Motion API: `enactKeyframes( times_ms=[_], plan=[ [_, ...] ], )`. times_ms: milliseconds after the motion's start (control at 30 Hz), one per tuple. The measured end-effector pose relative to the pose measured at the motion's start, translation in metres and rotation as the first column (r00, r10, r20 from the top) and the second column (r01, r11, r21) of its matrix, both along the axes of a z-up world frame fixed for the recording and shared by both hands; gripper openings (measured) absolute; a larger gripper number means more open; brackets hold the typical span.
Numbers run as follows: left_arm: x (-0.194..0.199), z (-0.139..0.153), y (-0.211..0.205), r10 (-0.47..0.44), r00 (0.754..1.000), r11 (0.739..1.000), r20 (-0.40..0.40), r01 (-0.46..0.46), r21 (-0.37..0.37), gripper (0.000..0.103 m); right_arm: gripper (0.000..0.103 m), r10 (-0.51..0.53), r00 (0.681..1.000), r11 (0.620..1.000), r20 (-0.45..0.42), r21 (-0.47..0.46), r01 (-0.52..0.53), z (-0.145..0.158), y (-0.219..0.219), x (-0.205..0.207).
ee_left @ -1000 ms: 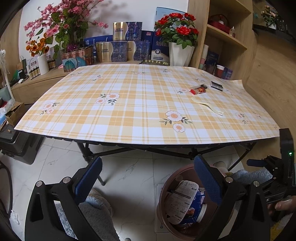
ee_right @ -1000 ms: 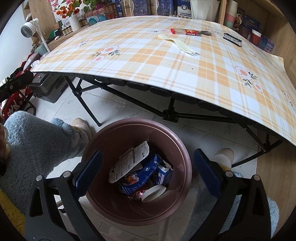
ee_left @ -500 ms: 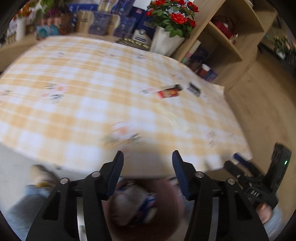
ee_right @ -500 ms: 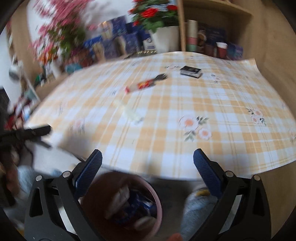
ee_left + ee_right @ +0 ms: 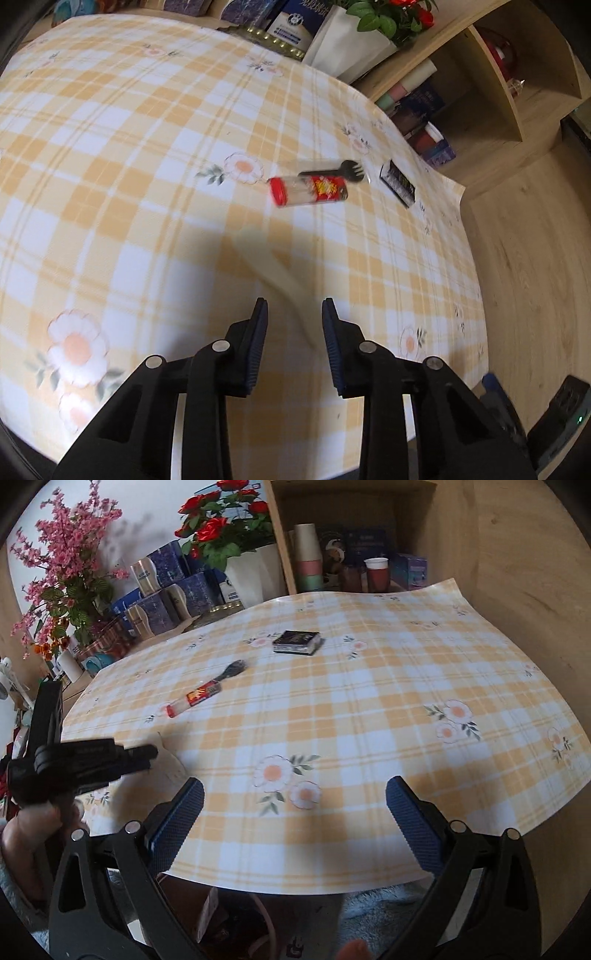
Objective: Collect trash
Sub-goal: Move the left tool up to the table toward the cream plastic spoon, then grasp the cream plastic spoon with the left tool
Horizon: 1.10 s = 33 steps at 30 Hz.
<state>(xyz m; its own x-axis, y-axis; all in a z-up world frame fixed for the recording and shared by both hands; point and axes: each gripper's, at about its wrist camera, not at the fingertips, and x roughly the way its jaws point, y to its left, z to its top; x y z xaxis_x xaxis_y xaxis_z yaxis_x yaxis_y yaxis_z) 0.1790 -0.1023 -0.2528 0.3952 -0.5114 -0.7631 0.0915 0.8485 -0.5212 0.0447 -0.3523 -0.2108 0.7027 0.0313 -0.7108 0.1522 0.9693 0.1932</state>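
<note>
Surface: a table (image 5: pixel 369 709) under an orange-and-white plaid cloth with printed flowers; its near edge overhangs.
Room: wooden shelving (image 5: pixel 491 85) with cups and boxes stands at the far right corner; a white pot of red roses (image 5: pixel 255 572), pink blossom sprays (image 5: pixel 62 565) and blue boxes (image 5: pixel 173 590) line the far side.
Trash on the table, counted: one clear tube with a red cap and red label (image 5: pixel 308 189); one black plastic fork (image 5: pixel 341 170) just behind it, seemingly touching; one small dark box (image 5: pixel 398 181) a little apart to the right; one pale spoon-like piece (image 5: pixel 284 280), blurred, nearest the front edge.
Left gripper (image 5: pixel 291 345): over the table, its blue-padded fingers (image 5: pixel 258 347) narrowly apart, gripping nothing; the pale piece's handle runs into the gap between them, though contact cannot be told.
Right gripper (image 5: pixel 295 827): spread wide and empty at the table's near edge.
Left view only: the pale piece in full length and the box's long side.
Right view only: the left gripper from the side, with the holding hand (image 5: pixel 26 830), and a brown bin (image 5: pixel 236 923) with paper in it below the table edge.
</note>
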Motion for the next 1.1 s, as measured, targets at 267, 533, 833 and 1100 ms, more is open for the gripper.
enactKeyframes(
  times_ms=[267,533,833,1100],
  plan=[
    [0.011,0.002,-0.037,-0.075,0.993,0.986,0.091,0.061,0.155,0.021,0.097,-0.062,0.998,0.998,-0.032,0.016,0.062,-0.015,-0.026,-0.007],
    [0.012,0.003,-0.078,-0.198,0.968,0.912,0.154,0.125,0.391,0.021,0.097,-0.079,0.996,0.996,-0.047,0.032,0.081,-0.021,-0.031,-0.003],
    [0.015,0.008,-0.054,-0.203,0.969,0.954,0.139,0.165,0.250,0.014,0.097,-0.054,0.997,0.999,-0.053,0.004,0.054,-0.017,-0.025,0.008],
    [-0.002,0.042,0.006,-0.108,0.974,0.989,0.200,0.085,0.124,0.014,0.097,-0.013,1.000,1.000,-0.019,-0.005,0.012,0.001,-0.036,0.070]
  ],
)
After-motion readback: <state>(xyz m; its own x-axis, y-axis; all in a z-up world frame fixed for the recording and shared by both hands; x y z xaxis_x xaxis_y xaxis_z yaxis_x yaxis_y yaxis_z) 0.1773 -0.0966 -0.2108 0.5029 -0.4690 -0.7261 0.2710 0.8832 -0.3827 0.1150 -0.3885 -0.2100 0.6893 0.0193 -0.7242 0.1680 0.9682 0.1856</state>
